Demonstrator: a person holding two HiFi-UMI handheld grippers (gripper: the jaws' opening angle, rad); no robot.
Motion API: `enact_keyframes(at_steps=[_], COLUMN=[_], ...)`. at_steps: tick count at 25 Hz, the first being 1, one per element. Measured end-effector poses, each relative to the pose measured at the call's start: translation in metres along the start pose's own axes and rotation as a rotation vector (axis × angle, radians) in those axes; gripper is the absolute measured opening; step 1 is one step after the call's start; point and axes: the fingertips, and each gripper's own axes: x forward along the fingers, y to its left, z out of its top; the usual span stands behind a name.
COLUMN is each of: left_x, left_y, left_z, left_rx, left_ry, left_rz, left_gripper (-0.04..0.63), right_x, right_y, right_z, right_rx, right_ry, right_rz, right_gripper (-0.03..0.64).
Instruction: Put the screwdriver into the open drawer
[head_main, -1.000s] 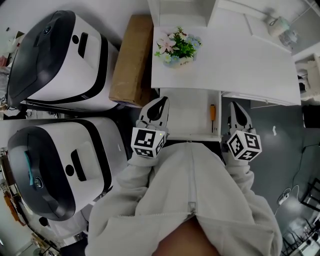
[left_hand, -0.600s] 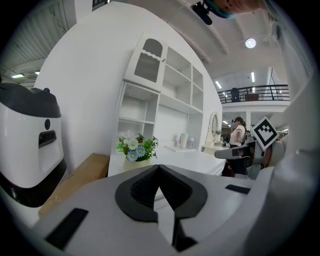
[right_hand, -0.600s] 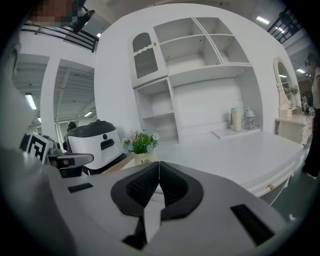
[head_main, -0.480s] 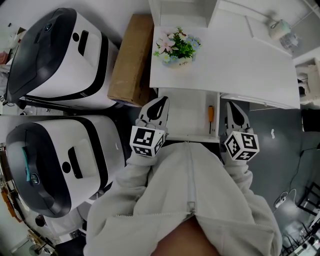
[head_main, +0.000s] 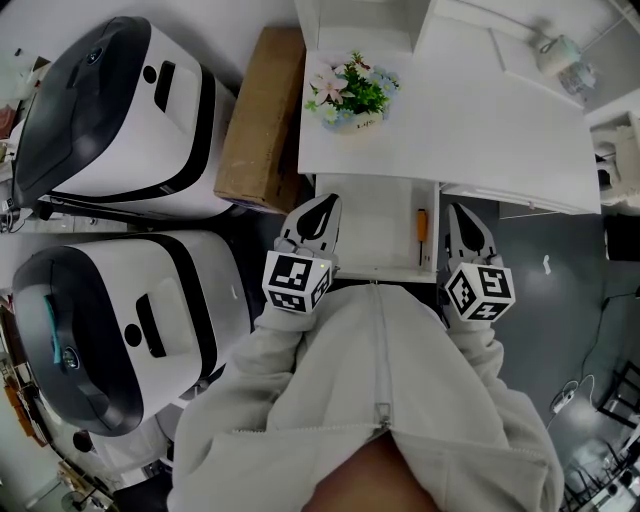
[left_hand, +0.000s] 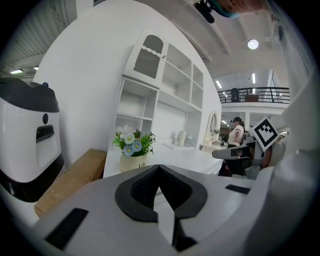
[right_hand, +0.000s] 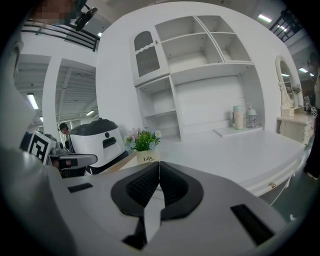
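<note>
The white desk's drawer stands pulled open just below the desktop edge. A screwdriver with an orange handle lies inside it, along the right side. My left gripper hovers at the drawer's left edge, shut and empty. My right gripper sits just right of the drawer, beside the screwdriver, also shut and empty. The left gripper view shows its black pads pressed together with nothing between them. The right gripper view shows the same of its pads.
A flower pot stands on the white desk, near the back left. A cardboard box lies left of the desk. Two large white and black machines fill the left side. A person stands far behind.
</note>
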Motion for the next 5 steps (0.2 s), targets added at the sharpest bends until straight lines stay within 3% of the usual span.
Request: enact_keyframes(at_steps=[5], left_x=[0.0011], left_y=[-0.0029], left_z=[-0.0008], left_rx=[0.002], left_ry=[0.002], left_rz=[0.002], left_gripper=[0.015], right_x=[-0.0042], right_y=[-0.0023], right_z=[-0.0004], right_rx=[0.001], right_ry=[0.0], right_rz=[-0.004], right_gripper=[0.032])
